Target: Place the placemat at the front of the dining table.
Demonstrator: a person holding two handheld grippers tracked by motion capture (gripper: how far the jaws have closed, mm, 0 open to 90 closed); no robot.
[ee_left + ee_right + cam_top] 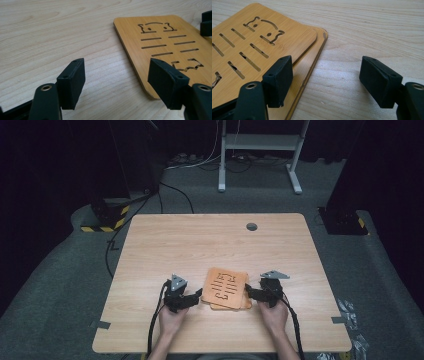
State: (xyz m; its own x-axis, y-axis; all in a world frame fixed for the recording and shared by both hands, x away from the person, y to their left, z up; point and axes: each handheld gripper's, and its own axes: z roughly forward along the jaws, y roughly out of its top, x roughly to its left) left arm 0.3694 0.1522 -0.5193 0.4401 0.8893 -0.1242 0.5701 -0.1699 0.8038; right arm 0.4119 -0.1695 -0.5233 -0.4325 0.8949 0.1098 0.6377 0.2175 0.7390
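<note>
Two orange-brown wooden boards (pixel 227 288) with cut-out slots and shapes lie stacked on the table's near middle, the upper one slightly skewed. My left gripper (pixel 196 296) stands open at the stack's left edge. In the left gripper view, the left gripper (pixel 116 80) has its right jaw above the upper board's (pixel 162 45) near corner, and bare table lies between the jaws. My right gripper (pixel 250 293) is open at the stack's right edge. In the right gripper view, the right gripper (pixel 327 80) has its left jaw over the lower board (pixel 312 62). The upper board (pixel 262 32) lies beyond.
The light wood table (pixel 210 240) has a grey grommet (pixel 251 226) near its far edge. A white desk frame (pixel 260 150) and cables lie on the floor behind. Yellow-black striped bases (pixel 105 217) stand at far left and right. The other gripper (pixel 207 23) shows past the board.
</note>
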